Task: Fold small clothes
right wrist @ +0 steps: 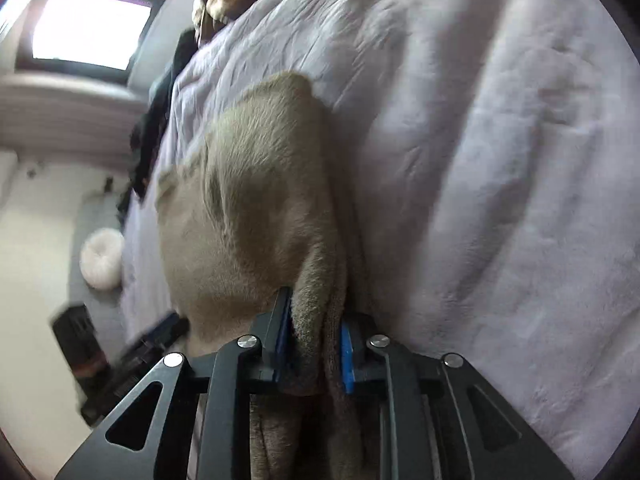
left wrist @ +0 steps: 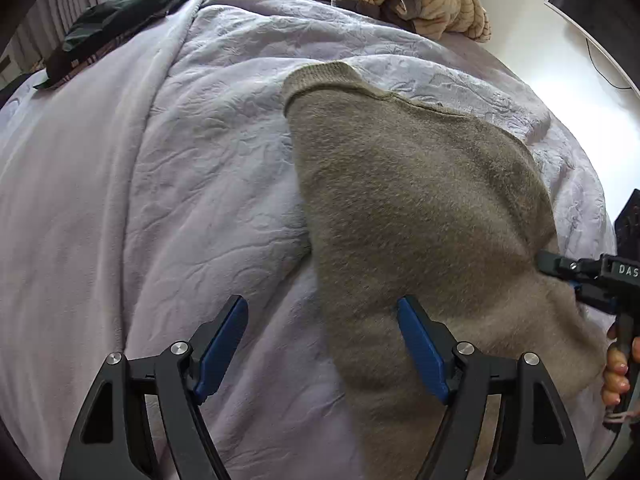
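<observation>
1 brown sweater (left wrist: pixel 416 208) on a lilac blanket (left wrist: pixel 192 184), edge clamped by right gripper (right wrist: pixel 314 344); left gripper (left wrist: pixel 320 344) held apart above its left edge.

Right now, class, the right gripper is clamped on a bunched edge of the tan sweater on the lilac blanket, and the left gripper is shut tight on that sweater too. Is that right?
Not quite. The left gripper is open, its jaws wide apart above the tan sweater and the lilac blanket, gripping nothing, as the left wrist view shows. The right gripper does clamp the bunched edge.
</observation>
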